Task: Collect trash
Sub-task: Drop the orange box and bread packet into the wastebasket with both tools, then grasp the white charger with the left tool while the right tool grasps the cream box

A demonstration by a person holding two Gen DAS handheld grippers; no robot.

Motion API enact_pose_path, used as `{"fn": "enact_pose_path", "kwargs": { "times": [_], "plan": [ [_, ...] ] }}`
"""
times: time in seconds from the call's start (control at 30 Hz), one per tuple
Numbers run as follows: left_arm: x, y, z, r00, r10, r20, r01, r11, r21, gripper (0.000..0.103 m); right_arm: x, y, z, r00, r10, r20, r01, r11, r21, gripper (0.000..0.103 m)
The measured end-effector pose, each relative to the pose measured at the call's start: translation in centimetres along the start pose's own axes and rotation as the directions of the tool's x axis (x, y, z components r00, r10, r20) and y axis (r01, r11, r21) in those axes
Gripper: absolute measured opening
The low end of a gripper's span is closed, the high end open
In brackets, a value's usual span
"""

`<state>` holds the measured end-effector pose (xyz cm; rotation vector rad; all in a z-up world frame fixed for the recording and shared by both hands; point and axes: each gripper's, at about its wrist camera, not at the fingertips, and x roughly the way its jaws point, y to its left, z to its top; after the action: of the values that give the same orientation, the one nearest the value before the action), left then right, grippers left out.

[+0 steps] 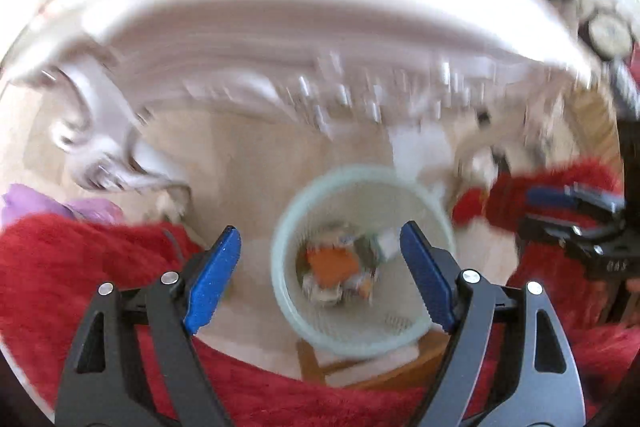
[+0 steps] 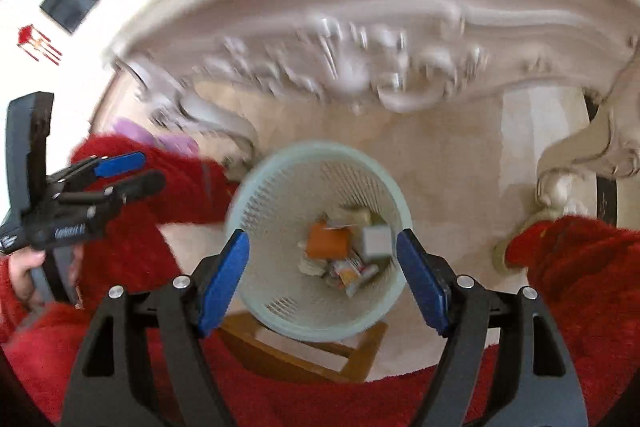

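A pale green mesh wastebasket (image 1: 436, 211) (image 2: 256, 195) stands on the floor below both grippers. Trash lies at its bottom: an orange packet (image 1: 334, 265) (image 2: 328, 241), a small grey-white box (image 2: 376, 241) and crumpled wrappers (image 2: 352, 273). My left gripper (image 1: 320, 247) hangs above the basket, open, with nothing between its blue pads. My right gripper (image 2: 322, 255) also stands open over the basket's mouth, empty. The right gripper (image 1: 576, 215) shows at the right edge of the left wrist view. The left gripper (image 2: 140, 171) shows at the left of the right wrist view, in a hand.
A carved white table (image 1: 280, 39) (image 2: 360, 39) stands just behind the basket, with a leg at the left (image 1: 88, 131) and at the right (image 2: 576, 155). Red fluffy sleeves (image 1: 80, 267) (image 2: 580, 267) flank the basket. A wooden stool frame (image 2: 304, 351) lies below. Both views are motion-blurred.
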<state>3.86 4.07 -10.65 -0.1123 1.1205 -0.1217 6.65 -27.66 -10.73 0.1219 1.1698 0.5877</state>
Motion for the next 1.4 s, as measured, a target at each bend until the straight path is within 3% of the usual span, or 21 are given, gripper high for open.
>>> {"fn": "enact_pose_path", "kwargs": {
  "times": [0.1,0.17,0.23,0.33,0.47,0.63,0.7,0.93,1.03,1.27,1.4],
  "plan": [
    [-4.0,0.8,3.6,0.989,0.031,0.146,-0.025,0.999,-0.042,0.082,-4.2,0.5,2.8,0.984,-0.032,0.175,0.041,0.998,-0.047,0.072],
    [-5.7,1.0,6.7,0.972,0.063,0.224,-0.051,0.997,-0.059,0.086,-6.8,0.6,5.1,0.945,-0.091,0.314,0.121,0.989,-0.079,0.072],
    [-6.4,0.9,10.0,0.951,0.114,0.288,-0.095,0.992,-0.080,0.087,-8.8,0.4,8.2,0.888,-0.163,0.429,0.221,0.971,-0.088,0.072],
    [-5.9,0.8,14.6,0.929,0.133,0.345,-0.097,0.988,-0.120,0.087,-9.5,0.0,12.5,0.838,-0.188,0.513,0.279,0.954,-0.106,0.072],
    [-3.4,1.0,19.5,0.931,0.124,0.344,-0.060,0.980,-0.192,0.087,-8.4,-1.3,17.2,0.805,-0.250,0.538,0.348,0.934,-0.087,0.072],
    [-0.7,1.6,23.4,0.926,0.117,0.360,-0.021,0.966,-0.259,0.087,-6.5,-3.9,22.8,0.798,-0.296,0.525,0.359,0.933,-0.019,0.072],
    [0.5,1.9,24.3,0.930,0.117,0.349,-0.016,0.960,-0.280,0.086,-4.9,-4.7,24.9,0.813,-0.298,0.501,0.360,0.933,-0.029,0.072],
    [3.0,3.4,26.7,0.939,0.138,0.314,-0.035,0.949,-0.314,0.086,-0.6,-5.5,30.1,0.832,-0.347,0.434,0.442,0.886,-0.139,0.072],
    [4.1,3.5,27.4,0.946,0.138,0.293,-0.046,0.952,-0.302,0.087,0.6,-6.2,31.5,0.848,-0.338,0.408,0.429,0.890,-0.154,0.072],
    [5.3,2.0,28.6,0.940,0.154,0.304,-0.072,0.962,-0.263,0.087,2.0,-7.7,33.7,0.863,-0.333,0.379,0.413,0.898,-0.150,0.072],
    [5.9,1.4,29.1,0.948,0.138,0.287,-0.063,0.964,-0.257,0.087,2.3,-8.2,34.2,0.873,-0.323,0.367,0.393,0.910,-0.135,0.072]
  ]
}}
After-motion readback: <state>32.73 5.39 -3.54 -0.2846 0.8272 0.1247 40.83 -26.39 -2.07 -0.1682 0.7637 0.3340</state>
